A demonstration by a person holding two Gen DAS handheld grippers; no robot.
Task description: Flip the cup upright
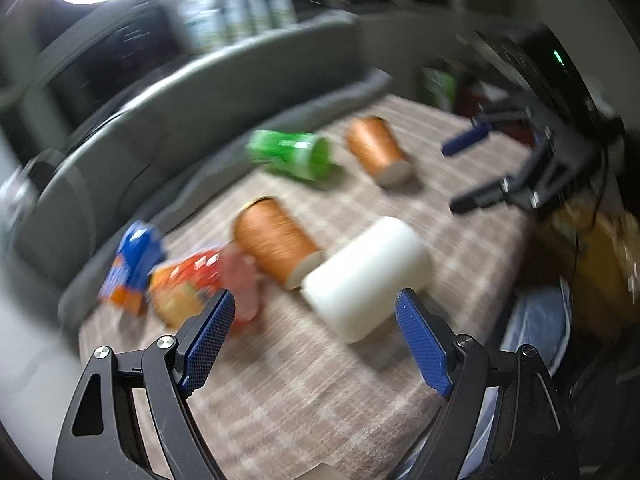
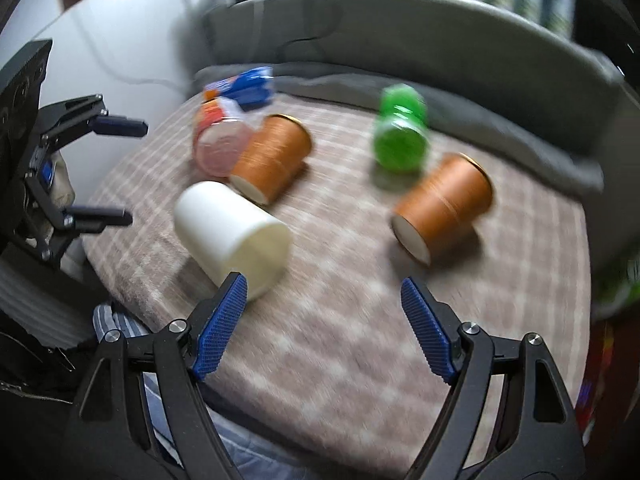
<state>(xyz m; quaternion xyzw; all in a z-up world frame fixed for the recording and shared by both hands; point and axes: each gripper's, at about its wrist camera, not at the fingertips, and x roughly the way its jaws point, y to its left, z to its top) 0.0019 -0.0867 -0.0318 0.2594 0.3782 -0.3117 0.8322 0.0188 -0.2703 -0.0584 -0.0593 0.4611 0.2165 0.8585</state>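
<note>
A smooth white plastic cup [image 2: 232, 232] lay on its side on the checked beige woven cloth [image 2: 340, 340], touching a ribbed orange cup [image 2: 272, 156]. Both the left hand-held gripper [image 1: 316, 340] and the right hand-held gripper [image 2: 324, 328] hovered released, their textured blue pads [image 2: 220, 332] spread wide, grasping nothing.

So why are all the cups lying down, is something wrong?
Yes, they're tipped over: the white cup, both orange cups and the green cup lie on their sides on the checked cloth. Nothing looks spilled.
</note>
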